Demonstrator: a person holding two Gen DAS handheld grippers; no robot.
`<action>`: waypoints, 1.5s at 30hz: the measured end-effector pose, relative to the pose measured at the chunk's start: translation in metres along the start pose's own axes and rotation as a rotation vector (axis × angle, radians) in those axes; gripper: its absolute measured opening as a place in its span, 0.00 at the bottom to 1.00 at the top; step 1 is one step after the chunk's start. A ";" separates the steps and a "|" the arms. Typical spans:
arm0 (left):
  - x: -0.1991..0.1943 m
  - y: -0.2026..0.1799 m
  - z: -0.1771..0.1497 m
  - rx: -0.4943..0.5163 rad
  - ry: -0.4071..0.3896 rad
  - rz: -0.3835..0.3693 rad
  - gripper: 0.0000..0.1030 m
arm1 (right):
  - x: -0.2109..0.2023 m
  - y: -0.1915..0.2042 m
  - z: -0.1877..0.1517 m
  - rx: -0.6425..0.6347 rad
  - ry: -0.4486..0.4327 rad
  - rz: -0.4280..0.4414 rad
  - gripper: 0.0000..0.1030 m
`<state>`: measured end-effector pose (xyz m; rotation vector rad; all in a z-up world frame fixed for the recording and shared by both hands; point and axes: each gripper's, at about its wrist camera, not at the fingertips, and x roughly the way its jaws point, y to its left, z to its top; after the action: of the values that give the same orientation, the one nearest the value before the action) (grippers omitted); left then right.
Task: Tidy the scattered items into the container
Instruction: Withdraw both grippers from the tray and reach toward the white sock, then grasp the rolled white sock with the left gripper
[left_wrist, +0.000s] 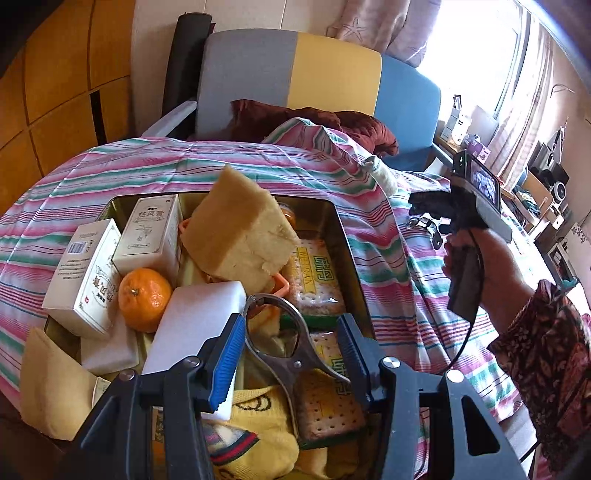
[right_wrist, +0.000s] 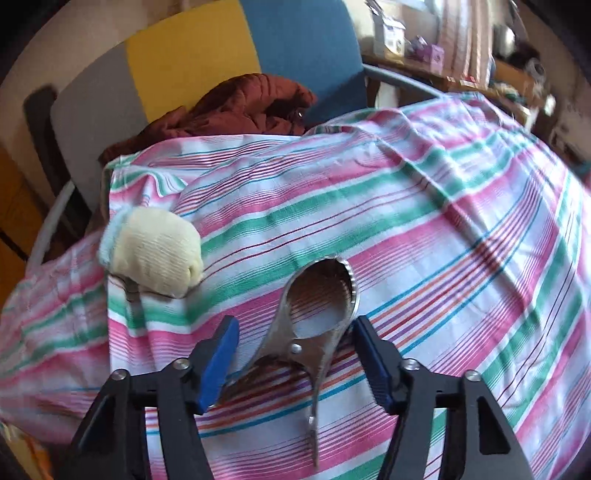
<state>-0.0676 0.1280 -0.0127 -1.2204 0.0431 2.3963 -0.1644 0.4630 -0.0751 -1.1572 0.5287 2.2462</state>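
Pink, green and white striped cloth (left_wrist: 155, 166) covers the whole work surface. Gold rectangular metal tin (left_wrist: 352, 258) sits on it, the landmark here, packed nearly full. Inside the tin: a large tan sponge block (left_wrist: 236, 236) propped at centre; two white cartons (left_wrist: 147, 229) along the left wall; a white foam block (left_wrist: 195, 317) at near centre; green-labelled cracker packets (left_wrist: 317, 277) along the right side; a yellow knit sock (left_wrist: 258, 417) at the near edge; a round orange mandarin (left_wrist: 144, 299) between cartons and foam. A silver metal nutcracker (left_wrist: 284, 339) lies on top at the near right. Left gripper (left_wrist: 291, 354) hangs over it, jaws spread, blue pads either side, holding nothing. Right of the tin, out on the cloth, a rolled cream sock (right_wrist: 155, 251) and a second silver nutcracker (right_wrist: 314, 321). Right gripper (right_wrist: 295, 354) straddles that one, jaws released, pads apart from the metal.
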 end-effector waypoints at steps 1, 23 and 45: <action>0.001 -0.002 0.002 0.004 0.003 -0.001 0.51 | -0.001 -0.002 -0.002 -0.021 -0.009 0.011 0.55; 0.150 -0.168 0.170 0.175 0.019 -0.065 0.54 | -0.019 -0.085 -0.032 -0.048 -0.120 0.198 0.45; 0.260 -0.200 0.201 0.398 0.058 0.127 0.84 | -0.015 -0.089 -0.031 -0.011 -0.139 0.221 0.45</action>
<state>-0.2726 0.4511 -0.0578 -1.1216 0.6020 2.3056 -0.0814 0.5095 -0.0877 -0.9785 0.6144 2.4985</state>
